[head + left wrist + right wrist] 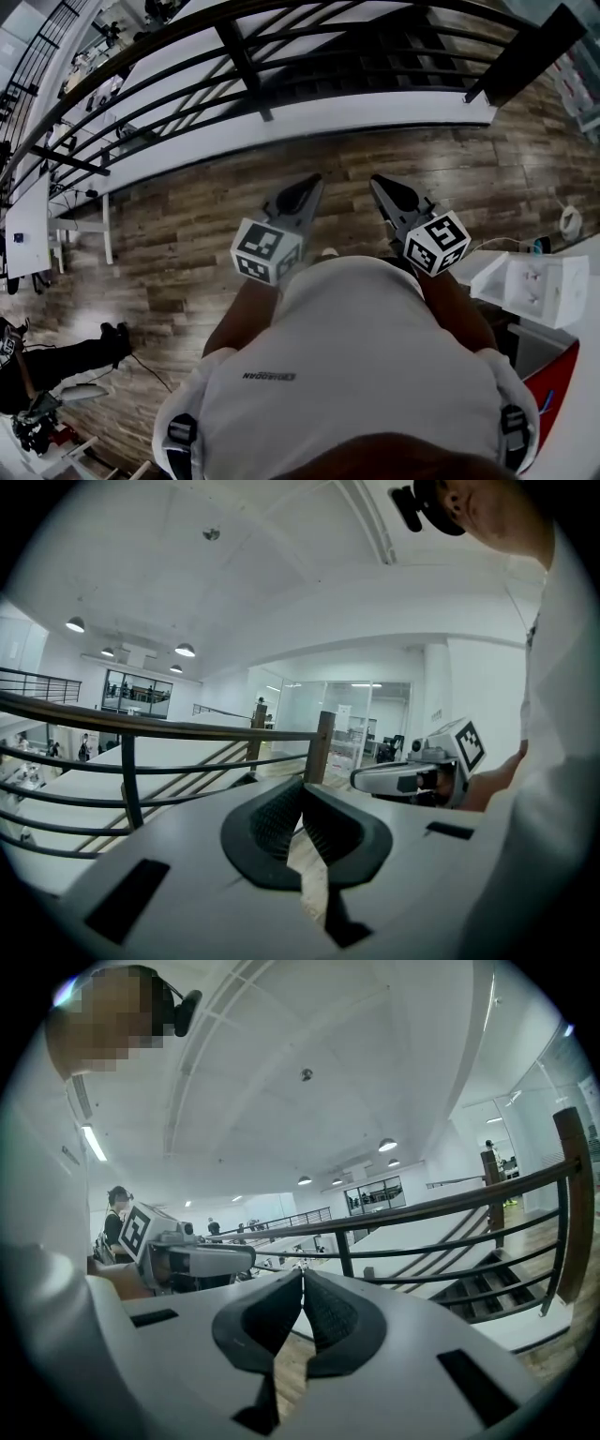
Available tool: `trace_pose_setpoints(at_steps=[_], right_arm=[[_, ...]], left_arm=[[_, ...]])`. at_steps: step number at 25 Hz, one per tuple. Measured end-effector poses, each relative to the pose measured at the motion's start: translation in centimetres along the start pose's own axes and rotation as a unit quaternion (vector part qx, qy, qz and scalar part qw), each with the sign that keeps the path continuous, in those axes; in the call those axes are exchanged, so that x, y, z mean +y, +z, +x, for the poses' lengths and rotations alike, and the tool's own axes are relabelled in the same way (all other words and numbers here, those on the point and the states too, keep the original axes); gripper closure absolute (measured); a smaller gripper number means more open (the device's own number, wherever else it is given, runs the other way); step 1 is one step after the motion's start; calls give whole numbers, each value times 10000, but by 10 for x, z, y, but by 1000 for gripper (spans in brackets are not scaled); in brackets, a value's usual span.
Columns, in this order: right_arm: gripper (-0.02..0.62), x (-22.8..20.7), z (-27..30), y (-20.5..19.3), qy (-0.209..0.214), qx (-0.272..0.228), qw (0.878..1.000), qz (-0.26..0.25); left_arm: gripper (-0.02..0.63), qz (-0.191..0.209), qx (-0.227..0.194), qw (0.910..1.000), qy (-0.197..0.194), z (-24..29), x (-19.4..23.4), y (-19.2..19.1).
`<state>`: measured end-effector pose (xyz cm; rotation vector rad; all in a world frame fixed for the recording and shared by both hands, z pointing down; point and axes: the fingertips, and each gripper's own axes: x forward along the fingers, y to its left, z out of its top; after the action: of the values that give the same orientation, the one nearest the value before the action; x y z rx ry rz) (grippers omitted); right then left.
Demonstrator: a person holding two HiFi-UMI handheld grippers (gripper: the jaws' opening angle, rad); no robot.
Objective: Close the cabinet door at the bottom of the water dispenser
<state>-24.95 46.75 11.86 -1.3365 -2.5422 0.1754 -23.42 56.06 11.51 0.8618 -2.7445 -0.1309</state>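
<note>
The person is holding the left gripper (314, 178) and the right gripper (377, 178) side by side in front of the white shirt (356, 366), both pointing out over the wooden floor (187, 225) toward the black railing (234, 66) that is running along the floor's far edge. In the left gripper view, the left fingers (277, 813) are meeting at their tips with nothing between them. In the right gripper view, the right fingers (328, 1312) are likewise pressing tip to tip and gripping nothing. Each gripper is carrying its marker cube, left (265, 251) and right (437, 243), close to the person's forearms. A white unit (548, 291) is standing at the floor's right edge, just beside the person's right arm and well apart from both grippers. Whether this unit is the water dispenser cannot be told, and no view is showing the cabinet door.
</note>
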Motion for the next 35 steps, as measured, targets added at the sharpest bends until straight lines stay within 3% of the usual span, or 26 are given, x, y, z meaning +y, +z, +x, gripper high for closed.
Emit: trace_pose_setpoints(at_steps=[5, 20, 35], right_arm=[[572, -17, -37, -6, -302, -43, 9995, 80], [572, -52, -188, -30, -1082, -251, 9932, 360], [572, -49, -332, -61, -1814, -543, 9804, 544]], left_arm=[[611, 105, 17, 9995, -281, 23, -30, 3], [611, 273, 252, 9932, -1103, 77, -172, -7], [611, 477, 402, 9814, -1813, 87, -311, -29]])
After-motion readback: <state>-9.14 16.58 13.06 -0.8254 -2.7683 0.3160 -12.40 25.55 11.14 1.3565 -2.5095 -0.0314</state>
